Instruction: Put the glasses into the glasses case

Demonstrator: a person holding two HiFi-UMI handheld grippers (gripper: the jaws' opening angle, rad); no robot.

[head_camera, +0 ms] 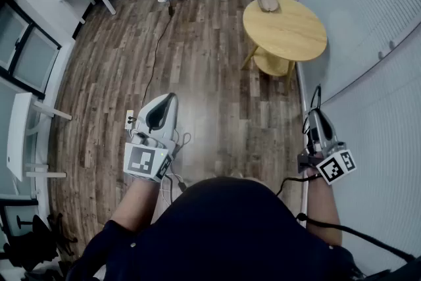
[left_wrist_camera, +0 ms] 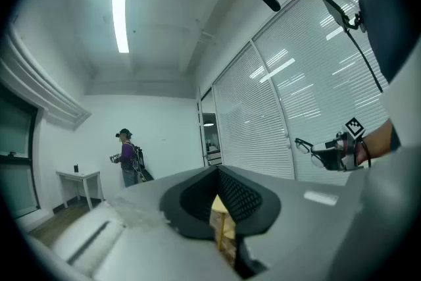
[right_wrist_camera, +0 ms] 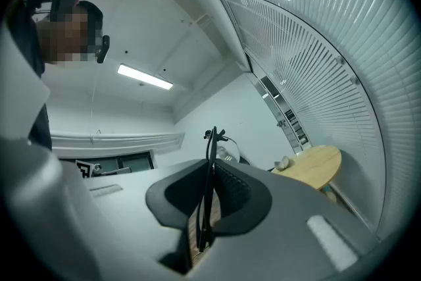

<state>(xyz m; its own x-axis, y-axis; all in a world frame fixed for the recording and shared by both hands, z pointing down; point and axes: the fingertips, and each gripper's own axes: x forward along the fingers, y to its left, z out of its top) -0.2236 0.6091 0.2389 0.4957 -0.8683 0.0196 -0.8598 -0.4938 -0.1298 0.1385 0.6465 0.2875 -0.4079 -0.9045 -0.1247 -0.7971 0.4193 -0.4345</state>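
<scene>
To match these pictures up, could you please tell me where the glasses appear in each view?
Head view: right side, where the glasses stick out ahead of the right gripper.
Left gripper view: far right, mid-height, the glasses show against the blinds.
Right gripper view: centre, the glasses stand upright between the jaws.
Shared landmark: the round wooden table, seen in all three.

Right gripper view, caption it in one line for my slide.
Right gripper shut on black glasses held edge-on, round wooden table ahead beside the blinds.
</scene>
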